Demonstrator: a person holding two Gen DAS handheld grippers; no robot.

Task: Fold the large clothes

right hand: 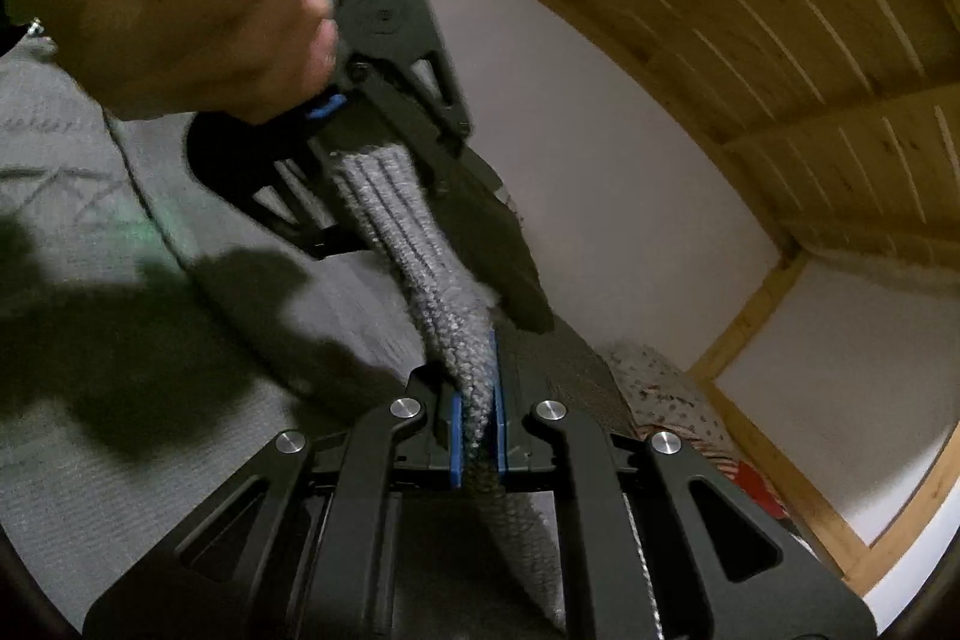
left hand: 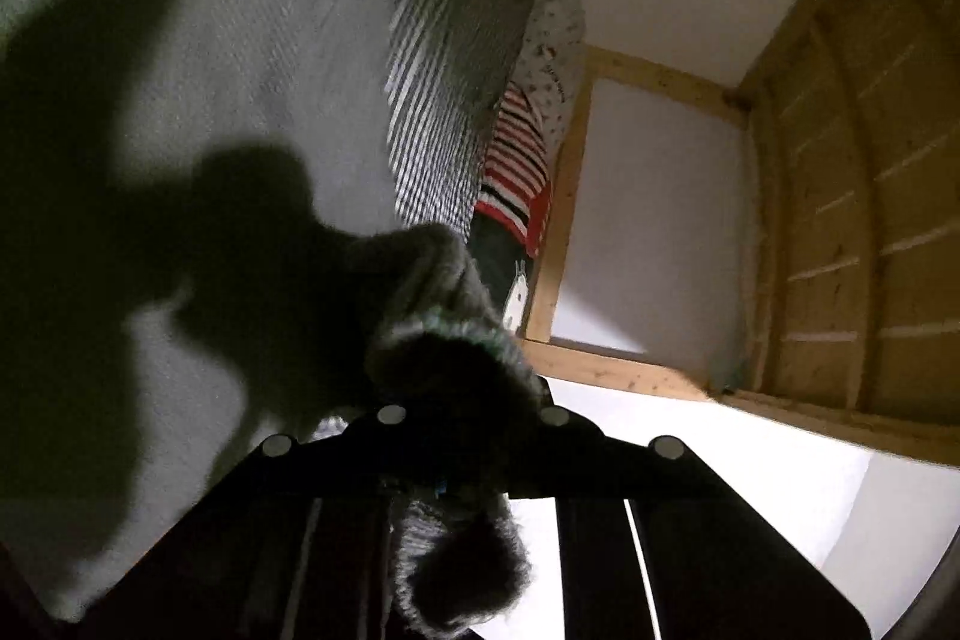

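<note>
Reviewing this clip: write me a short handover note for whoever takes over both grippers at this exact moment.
Right gripper: shut on the grey knit garment, cloth pinched between its blue pads.
Left gripper: shut on the same garment; in its own view, bunched knit covers the fingertips.
Things: the garment is stretched between the two grippers above the grey bed cover. Other clothes, a striped piece and a red-striped one, lie by the wooden frame.
Done: both holds taken, garment lifted.
Left: no finished fold is visible. Probably lay it flat, fold it, then move on to the other clothes.

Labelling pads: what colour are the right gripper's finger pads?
Blue pads, clamped on grey knitted garment; right wrist view.
</note>
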